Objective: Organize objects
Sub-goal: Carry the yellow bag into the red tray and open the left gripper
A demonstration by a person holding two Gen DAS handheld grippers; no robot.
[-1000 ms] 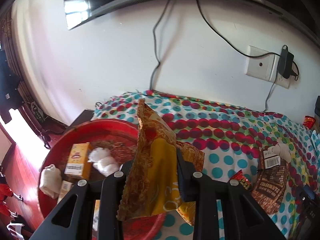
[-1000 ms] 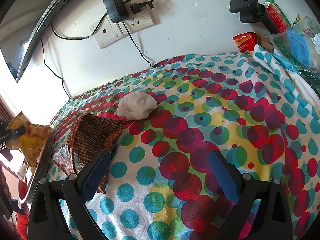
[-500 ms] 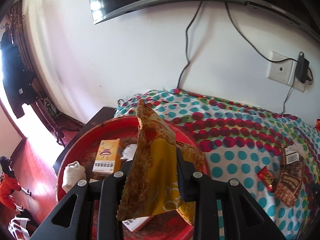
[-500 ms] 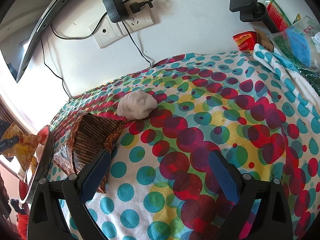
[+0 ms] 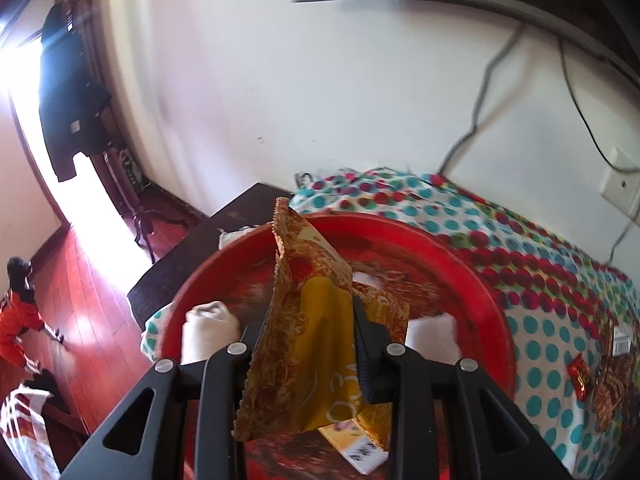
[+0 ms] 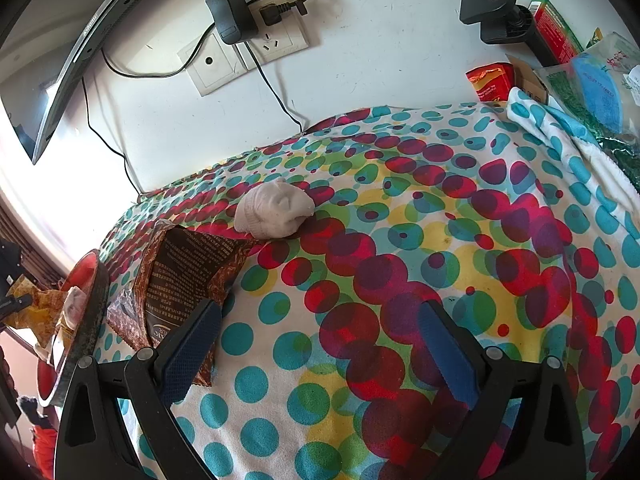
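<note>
**Packet held over the red tray**

A yellow-and-gold packet is clamped upright between the narrowed fingers of the left gripper. Beneath and behind it lies the red tray, on which a rolled white sock at the left, a white bundle at the right and a flat yellow box under the packet can be seen. The tray rests partly on the dotted cloth of the desk. Farther right on that cloth, a small red sachet and a brown packet are seen.

The fingers of the right gripper are spread wide and nothing is held between them. The left finger overlaps the near end of the brown packet; whether it is touched cannot be told. Just beyond it lies a balled white sock.
</note>
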